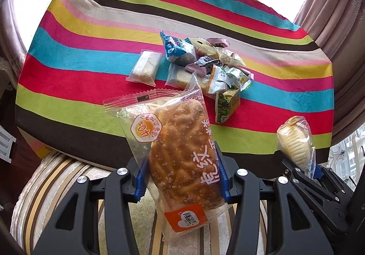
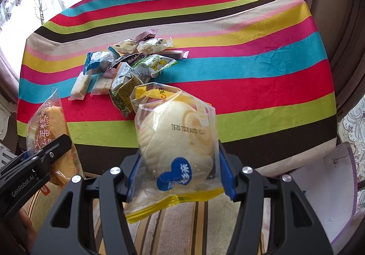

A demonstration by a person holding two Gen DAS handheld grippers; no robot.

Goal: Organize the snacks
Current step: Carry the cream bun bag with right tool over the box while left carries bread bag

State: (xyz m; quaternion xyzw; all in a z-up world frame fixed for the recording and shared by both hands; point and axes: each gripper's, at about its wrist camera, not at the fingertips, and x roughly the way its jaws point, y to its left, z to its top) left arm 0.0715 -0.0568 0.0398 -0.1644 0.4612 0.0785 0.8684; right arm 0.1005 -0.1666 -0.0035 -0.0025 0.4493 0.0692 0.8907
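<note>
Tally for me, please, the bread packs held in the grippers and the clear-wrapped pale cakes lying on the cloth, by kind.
Brown cake pack, in the left gripper: 1
Pale bun pack, in the right gripper: 1
Clear-wrapped pale cakes on the striped cloth: 2
Total: 4

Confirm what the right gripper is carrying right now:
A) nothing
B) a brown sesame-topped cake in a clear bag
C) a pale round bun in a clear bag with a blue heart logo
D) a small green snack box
C: the right gripper has its blue pads pressed against both sides of the pale bun's bag, held up in front of the striped table.
</note>
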